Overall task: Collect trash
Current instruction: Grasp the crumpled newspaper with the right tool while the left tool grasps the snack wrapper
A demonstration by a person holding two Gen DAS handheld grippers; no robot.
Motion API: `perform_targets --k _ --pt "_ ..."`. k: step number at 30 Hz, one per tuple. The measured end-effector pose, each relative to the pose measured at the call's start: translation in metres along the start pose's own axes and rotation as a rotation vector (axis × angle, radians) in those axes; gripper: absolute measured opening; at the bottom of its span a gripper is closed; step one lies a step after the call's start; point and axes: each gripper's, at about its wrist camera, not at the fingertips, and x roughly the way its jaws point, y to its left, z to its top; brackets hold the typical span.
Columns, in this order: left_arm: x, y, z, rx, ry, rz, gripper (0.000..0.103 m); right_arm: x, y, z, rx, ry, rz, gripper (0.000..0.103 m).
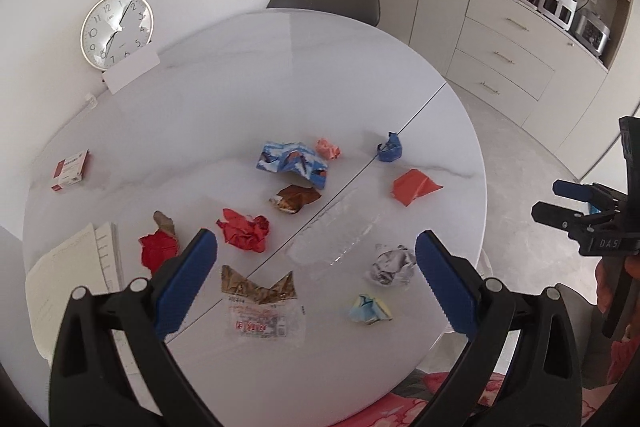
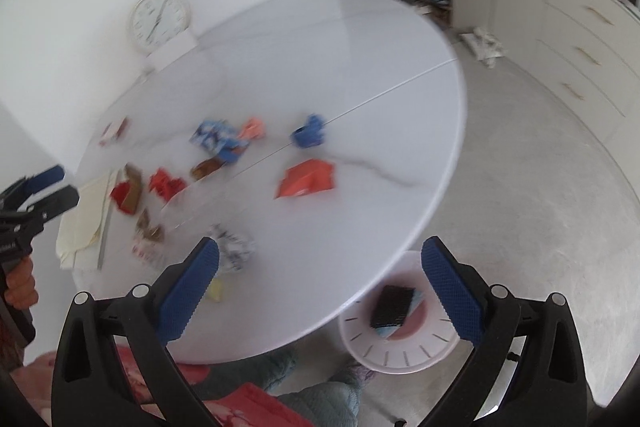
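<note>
Several pieces of trash lie on the round white table (image 1: 280, 75): a crumpled red wrapper (image 1: 245, 230), a blue-white wrapper (image 1: 292, 163), a brown wrapper (image 1: 294, 199), an orange packet (image 1: 414, 186), a blue scrap (image 1: 390, 148), a silver ball (image 1: 390, 264), a clear plastic tray (image 1: 340, 231) and a printed packet (image 1: 260, 303). My left gripper (image 1: 316, 283) is open and empty above the near trash. My right gripper (image 2: 320, 287) is open and empty over the table's near edge. A white bin (image 2: 400, 331) on the floor under it holds a dark wrapper (image 2: 391, 306).
A wall clock (image 1: 117, 29) and a white card (image 1: 130, 70) stand at the table's far left. A small red box (image 1: 72, 171) and papers (image 1: 68, 279) lie at the left. A grey chair (image 1: 324, 1) stands behind the table; cabinets (image 1: 520, 39) line the right.
</note>
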Motion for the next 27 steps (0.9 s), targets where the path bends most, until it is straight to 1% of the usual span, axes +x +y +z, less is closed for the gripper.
perform_targets --k 2,5,8,10,13,15,16,17,18,20,24,26,27 --pt "0.002 0.012 -0.005 -0.007 0.014 0.013 0.095 0.023 0.021 -0.003 -0.057 0.041 0.057 0.1" --pt "0.006 0.028 -0.012 -0.013 0.037 0.022 0.095 0.058 0.051 -0.009 -0.144 0.098 0.103 0.1" --pt "0.009 0.042 -0.019 -0.014 0.056 0.027 0.095 0.09 0.077 -0.013 -0.216 0.145 0.115 0.1" --pt "0.012 0.051 -0.024 -0.013 0.071 0.029 0.095 0.107 0.087 -0.015 -0.232 0.168 0.105 0.097" --pt "0.018 0.063 -0.031 -0.015 0.098 0.023 0.095 0.134 0.089 -0.016 -0.209 0.224 0.088 0.083" --pt "0.022 0.068 -0.036 -0.016 0.118 0.017 0.095 0.148 0.087 -0.018 -0.182 0.272 0.072 0.062" --pt "0.025 0.071 -0.038 -0.017 0.13 0.012 0.095 0.151 0.086 -0.019 -0.164 0.289 0.079 0.056" --pt "0.028 0.073 -0.041 -0.019 0.14 0.01 0.095 0.153 0.084 -0.02 -0.145 0.298 0.088 0.048" --pt "0.03 0.075 -0.043 -0.023 0.147 0.008 0.095 0.153 0.082 -0.02 -0.125 0.303 0.095 0.046" --pt "0.037 0.079 -0.048 -0.04 0.166 -0.003 0.095 0.149 0.08 -0.021 -0.106 0.293 0.103 0.044" --pt "0.05 0.089 -0.056 -0.091 0.188 -0.033 0.095 0.138 0.071 -0.019 -0.058 0.284 0.115 0.043" --pt "0.058 0.092 -0.06 -0.08 0.193 -0.036 0.095 0.131 0.067 -0.018 -0.044 0.282 0.112 0.043" --pt "0.063 0.092 -0.062 -0.059 0.196 -0.041 0.095 0.127 0.064 -0.017 -0.038 0.283 0.108 0.043"
